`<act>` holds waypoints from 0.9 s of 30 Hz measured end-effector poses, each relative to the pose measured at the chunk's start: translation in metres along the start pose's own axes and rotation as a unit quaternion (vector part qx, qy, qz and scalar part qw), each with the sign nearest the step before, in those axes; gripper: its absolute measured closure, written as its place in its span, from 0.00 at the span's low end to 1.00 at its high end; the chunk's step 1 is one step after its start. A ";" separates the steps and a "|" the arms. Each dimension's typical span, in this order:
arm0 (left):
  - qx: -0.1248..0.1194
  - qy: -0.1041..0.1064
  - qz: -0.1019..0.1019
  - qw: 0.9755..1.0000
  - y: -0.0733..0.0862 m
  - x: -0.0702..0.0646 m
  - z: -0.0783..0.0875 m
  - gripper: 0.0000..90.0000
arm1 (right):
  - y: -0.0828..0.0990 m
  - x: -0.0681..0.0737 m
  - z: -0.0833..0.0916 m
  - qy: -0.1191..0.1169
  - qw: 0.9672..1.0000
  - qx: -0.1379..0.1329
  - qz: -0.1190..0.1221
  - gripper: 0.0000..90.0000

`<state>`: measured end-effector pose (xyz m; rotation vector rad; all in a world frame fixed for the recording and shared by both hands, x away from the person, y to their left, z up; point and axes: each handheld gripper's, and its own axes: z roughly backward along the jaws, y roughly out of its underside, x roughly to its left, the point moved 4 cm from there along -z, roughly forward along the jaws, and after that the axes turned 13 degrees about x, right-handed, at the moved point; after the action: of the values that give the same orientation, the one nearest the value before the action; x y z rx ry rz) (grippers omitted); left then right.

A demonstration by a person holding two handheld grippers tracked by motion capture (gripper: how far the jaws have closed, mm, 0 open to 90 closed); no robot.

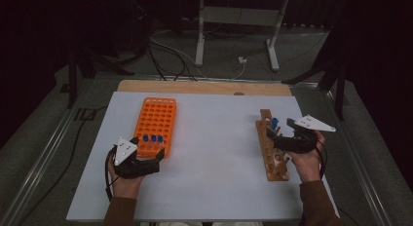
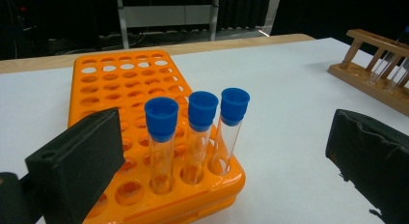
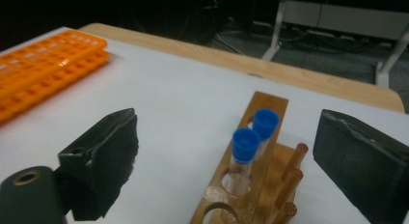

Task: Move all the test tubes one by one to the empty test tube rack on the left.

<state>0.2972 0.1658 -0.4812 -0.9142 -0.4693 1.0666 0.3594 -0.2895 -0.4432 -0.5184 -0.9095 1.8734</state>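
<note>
both hands low on table; left gripper (image 1: 155,158) open by orange rack (image 1: 157,120), right gripper (image 1: 272,138) open.

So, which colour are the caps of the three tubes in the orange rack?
The caps are blue, on clear tubes in the orange rack; the left gripper view shows them best.

Orange rack (image 1: 157,120): 1
Tubes in orange rack (image 2: 195,137): 3, blue caps, front row
Wooden rack (image 1: 271,148): 1
Tubes in wooden rack (image 3: 243,156): 2, blue caps
Grippers: 2, left (image 1: 152,161), right (image 1: 280,133)
Hands: 2
</note>
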 end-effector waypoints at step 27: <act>-0.001 0.004 0.007 1.000 0.001 0.001 0.001 0.01 | 0.010 -0.008 -0.036 0.034 0.997 0.063 -0.012 0.74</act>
<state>0.2965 0.1672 -0.4818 -0.9233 -0.4582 1.0758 0.3815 -0.2861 -0.4737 -0.4892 -0.7449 1.8668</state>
